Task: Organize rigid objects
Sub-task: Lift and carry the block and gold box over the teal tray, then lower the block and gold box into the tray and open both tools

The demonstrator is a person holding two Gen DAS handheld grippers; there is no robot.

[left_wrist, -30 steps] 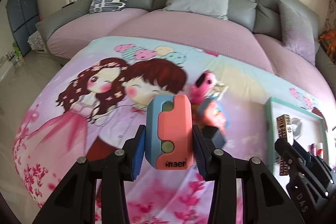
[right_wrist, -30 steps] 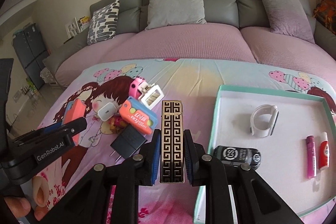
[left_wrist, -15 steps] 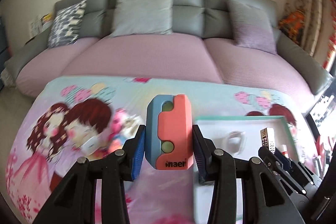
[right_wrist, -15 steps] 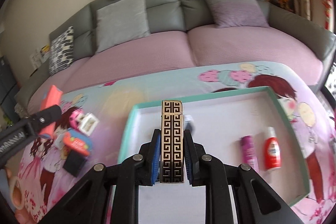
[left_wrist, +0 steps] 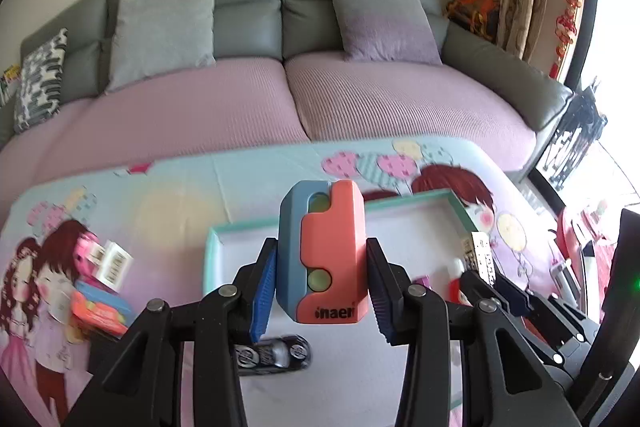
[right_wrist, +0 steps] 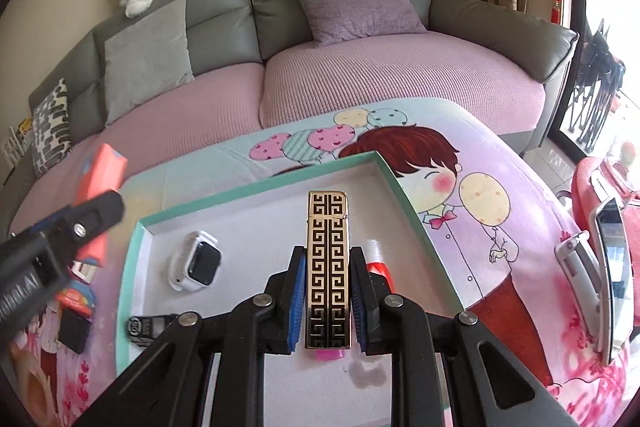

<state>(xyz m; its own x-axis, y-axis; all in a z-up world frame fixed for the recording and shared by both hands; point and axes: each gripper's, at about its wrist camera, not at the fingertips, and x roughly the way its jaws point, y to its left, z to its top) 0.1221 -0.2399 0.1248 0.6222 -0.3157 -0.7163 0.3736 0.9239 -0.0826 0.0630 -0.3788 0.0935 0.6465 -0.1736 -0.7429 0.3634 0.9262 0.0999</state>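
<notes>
My left gripper (left_wrist: 322,283) is shut on a coral and blue block (left_wrist: 324,251) marked "inaer", held above the near left part of the teal-rimmed white tray (left_wrist: 212,247). My right gripper (right_wrist: 328,301) is shut on a gold and black patterned lighter (right_wrist: 328,267), held above the tray (right_wrist: 256,187). In the tray lie a white smartwatch (right_wrist: 196,261), a black car key (right_wrist: 148,327), a pink tube (right_wrist: 330,353) and a red and white tube (right_wrist: 376,263), both partly hidden by the right gripper.
Left of the tray on the cartoon sheet lie a barcode box (left_wrist: 114,263), an orange pack (left_wrist: 100,311) and a black charger (right_wrist: 74,329). A phone (right_wrist: 612,267) lies at the right. A grey and pink sofa (right_wrist: 360,75) stands behind.
Both grippers have swung right with their objects still held. The tray now lies directly below both, and the loose items have slid to the left of view.
</notes>
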